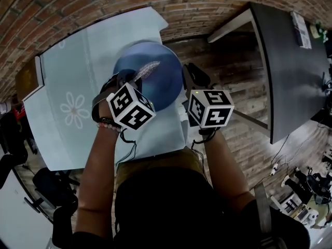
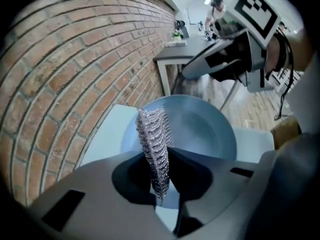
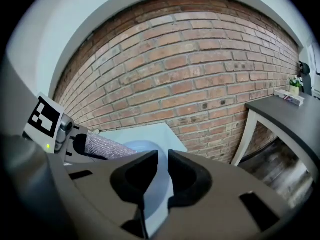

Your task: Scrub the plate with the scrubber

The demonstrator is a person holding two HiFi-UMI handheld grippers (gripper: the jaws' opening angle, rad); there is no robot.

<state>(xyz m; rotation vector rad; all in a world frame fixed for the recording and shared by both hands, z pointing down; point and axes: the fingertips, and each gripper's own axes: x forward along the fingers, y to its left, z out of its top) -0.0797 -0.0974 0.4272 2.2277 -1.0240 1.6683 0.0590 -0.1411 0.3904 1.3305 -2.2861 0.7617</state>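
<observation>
A round blue plate [image 1: 158, 82] is held up over the pale table's near edge. My right gripper [image 1: 187, 82] is shut on the plate's right rim; in the right gripper view the rim [image 3: 156, 184] runs edge-on between the jaws. My left gripper [image 1: 132, 81] is shut on a silvery steel-mesh scrubber [image 1: 146, 70]. The scrubber [image 2: 154, 144] stands upright between the jaws of the left gripper [image 2: 162, 159], in front of the plate's hollow [image 2: 200, 126]. Whether it touches the plate I cannot tell. From the right gripper view the scrubber [image 3: 102, 146] pokes in from the left.
A table with a light blue flowered cloth [image 1: 78, 82] lies under and to the left of the plate. A brick wall [image 3: 190, 69] is straight ahead. A dark tabletop [image 1: 290, 61] stands to the right across a wooden floor [image 1: 223, 61]. Office chairs [image 1: 52, 185] are at the lower left.
</observation>
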